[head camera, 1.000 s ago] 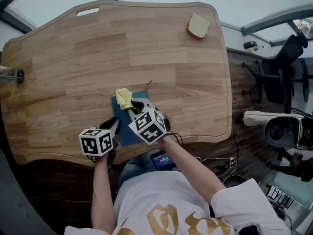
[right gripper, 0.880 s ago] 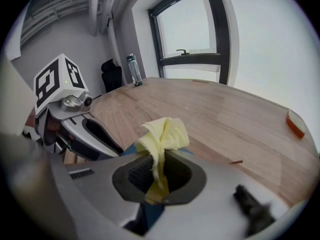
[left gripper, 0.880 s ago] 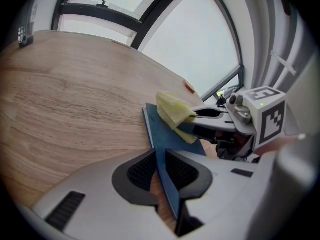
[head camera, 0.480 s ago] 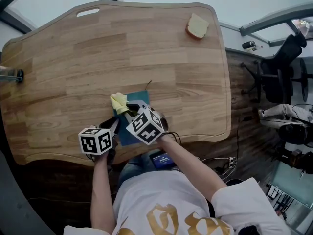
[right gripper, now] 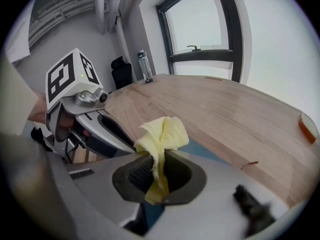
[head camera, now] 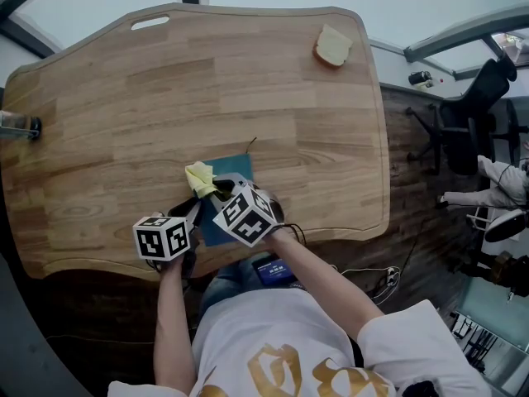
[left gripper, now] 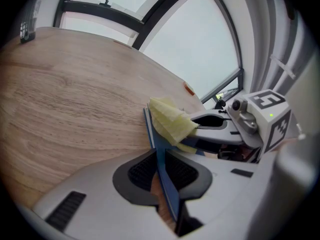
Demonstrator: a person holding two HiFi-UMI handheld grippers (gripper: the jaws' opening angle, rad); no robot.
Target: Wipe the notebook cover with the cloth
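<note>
Near the table's front edge, just ahead of my body, lies one blue notebook [head camera: 235, 166], flat on the wood with its cover up. One pale yellow cloth [head camera: 201, 178] sits bunched on the notebook's far left corner, touching the cover.

I am working two hand-held grippers. My right gripper [right gripper: 159, 171] has its jaws closed on a fold of the cloth; most of the cloth puffs out past the jaw tips, and I judge that loose wad is what does the wiping. My left gripper [left gripper: 161, 171] is clamped on the notebook's near left edge, with the blue cover running straight between its ribbed pads. I take that grip as an anchor, so the notebook does not slide while the cloth is dragged over it. The two grippers sit close together, the right one just beyond and to the right of the left.

A thin dark strand [head camera: 250, 143], possibly a bookmark ribbon, pokes out from the notebook's far edge.

Around all this spreads one wooden table [head camera: 124, 98]. One clear bottle [right gripper: 145, 66] stands at its far left edge, and one pale wedge [head camera: 334, 44], perhaps a sponge, lies at the far right corner; both are well apart from the notebook. One dark office chair [head camera: 479, 114] stands on the floor to the right.
</note>
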